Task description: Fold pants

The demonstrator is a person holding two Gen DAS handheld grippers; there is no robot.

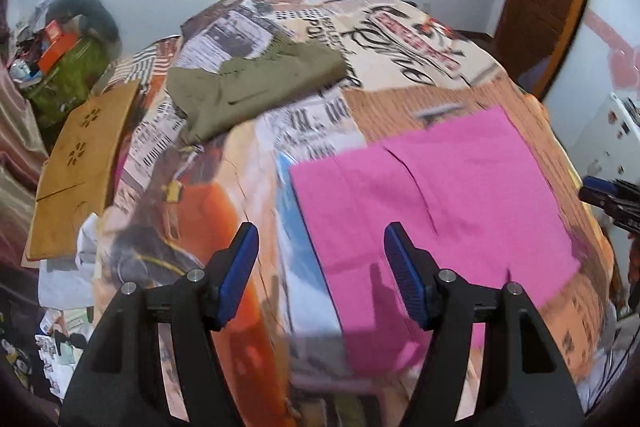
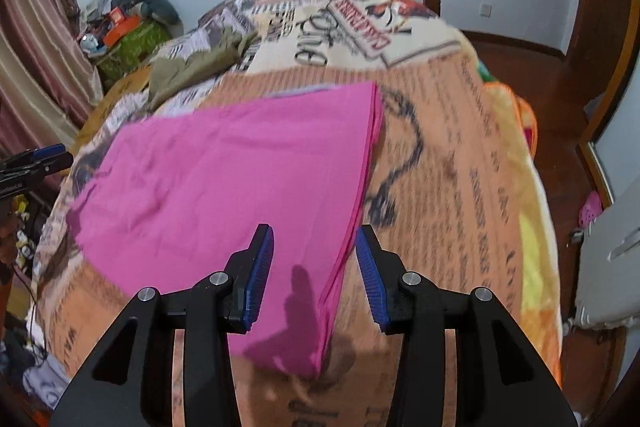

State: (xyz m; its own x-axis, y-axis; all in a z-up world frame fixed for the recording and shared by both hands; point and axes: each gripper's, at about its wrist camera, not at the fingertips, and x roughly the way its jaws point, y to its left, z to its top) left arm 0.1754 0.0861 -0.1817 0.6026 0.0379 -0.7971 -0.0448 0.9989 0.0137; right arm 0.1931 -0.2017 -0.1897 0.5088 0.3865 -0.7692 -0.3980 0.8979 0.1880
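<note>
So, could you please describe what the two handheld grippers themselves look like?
Both look alike. The left gripper and right gripper each have matte black, angular plastic frames with triangular cut-outs, silver round pivot pins, and two fingers faced with ribbed blue pads. No cables, sleeves or legible markings show.

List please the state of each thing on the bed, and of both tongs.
Pink pants: folded, lying flat on the bed, not gripped.
Olive garment: loosely folded, lying further back on the bed.
Left tongs: open, holding nothing, above the pink pants' edge.
Right tongs: open, holding nothing, above the pink pants' folded edge.
Bedspread: spread over the bed.
</note>
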